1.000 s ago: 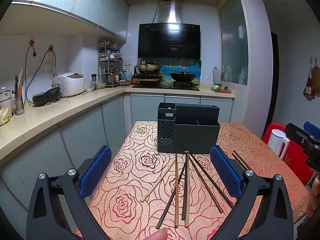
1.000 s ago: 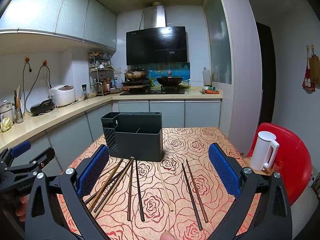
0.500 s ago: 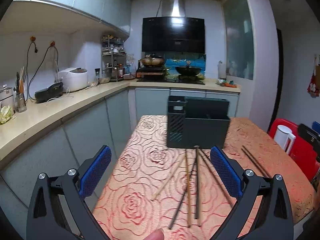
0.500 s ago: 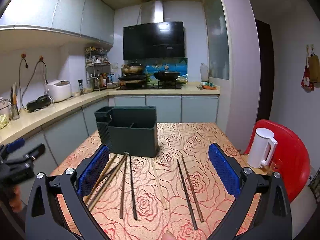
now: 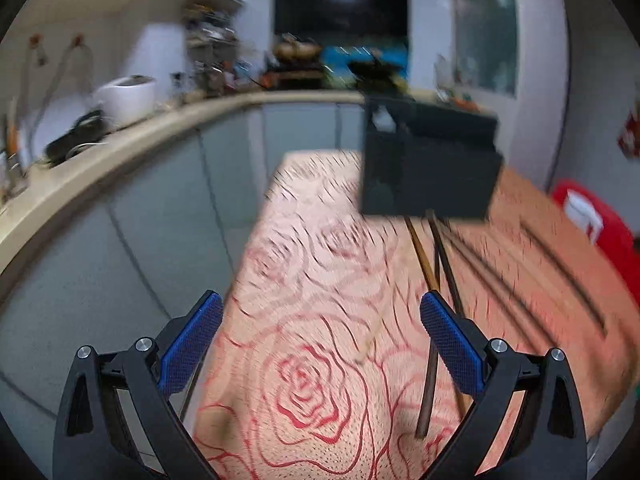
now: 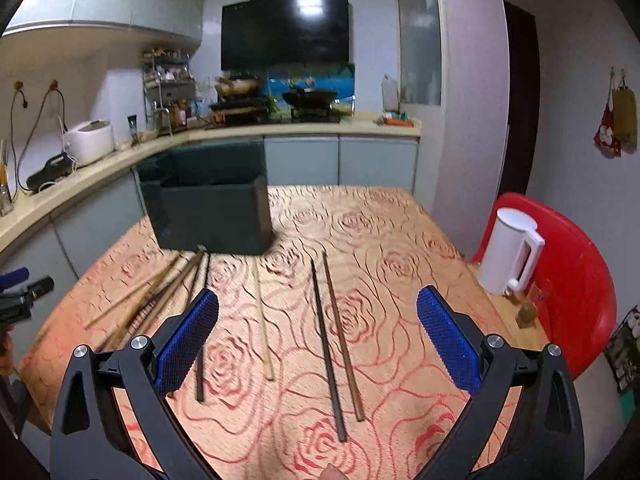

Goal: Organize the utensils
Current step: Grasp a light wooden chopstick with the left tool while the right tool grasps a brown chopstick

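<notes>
A: I've swung the left gripper (image 5: 320, 344) leftward; right gripper (image 6: 318, 340) dropped nearer the chopsticks (image 6: 334, 344).

B: Progress?

A: None. Both spread wide, empty. Chopsticks all on table before the holder (image 6: 208, 212).

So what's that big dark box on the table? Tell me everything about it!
The dark box is a utensil holder, dark green-grey and plastic-looking, with straight walls and an open top. A smaller, taller section joins its left side. It stands upright at the far end of the table, on the rose-patterned cloth. The tips of several chopsticks reach its base in front; whether they touch it is unclear. Neither gripper touches it. Its inside is hidden.
</notes>
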Motion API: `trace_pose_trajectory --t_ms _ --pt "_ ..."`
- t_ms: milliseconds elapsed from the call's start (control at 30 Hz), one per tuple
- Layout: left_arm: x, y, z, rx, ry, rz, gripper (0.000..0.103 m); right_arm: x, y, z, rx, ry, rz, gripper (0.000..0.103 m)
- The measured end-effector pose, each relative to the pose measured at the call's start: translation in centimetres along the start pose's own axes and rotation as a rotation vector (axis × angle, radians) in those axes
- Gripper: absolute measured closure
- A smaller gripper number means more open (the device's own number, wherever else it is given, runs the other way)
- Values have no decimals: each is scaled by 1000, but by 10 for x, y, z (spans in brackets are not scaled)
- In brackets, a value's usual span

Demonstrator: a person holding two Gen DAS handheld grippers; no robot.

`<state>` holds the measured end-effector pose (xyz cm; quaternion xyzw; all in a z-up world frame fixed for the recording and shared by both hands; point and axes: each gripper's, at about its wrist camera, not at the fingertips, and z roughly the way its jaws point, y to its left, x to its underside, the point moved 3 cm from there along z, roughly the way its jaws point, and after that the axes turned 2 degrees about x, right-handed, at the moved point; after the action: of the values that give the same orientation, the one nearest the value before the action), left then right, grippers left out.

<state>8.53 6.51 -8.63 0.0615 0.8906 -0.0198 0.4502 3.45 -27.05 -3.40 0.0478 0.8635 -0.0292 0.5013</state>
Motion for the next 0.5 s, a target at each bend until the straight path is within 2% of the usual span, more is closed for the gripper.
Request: trace_pose_trajectory --t_ms 100,167,333,500 --pt "11 -9 20 -7 48 82 9 8 -6 8 16 18 -23 7" --pt "15 -11 29 12 77 97 16 11 -9 12 14 27 -25 7" --pt "24 -12 52 76 156 108 44 17 -14 19 5 44 -25 7" --pt "31 -20 61 130 183 139 61 22 -16 26 3 65 -30 7"
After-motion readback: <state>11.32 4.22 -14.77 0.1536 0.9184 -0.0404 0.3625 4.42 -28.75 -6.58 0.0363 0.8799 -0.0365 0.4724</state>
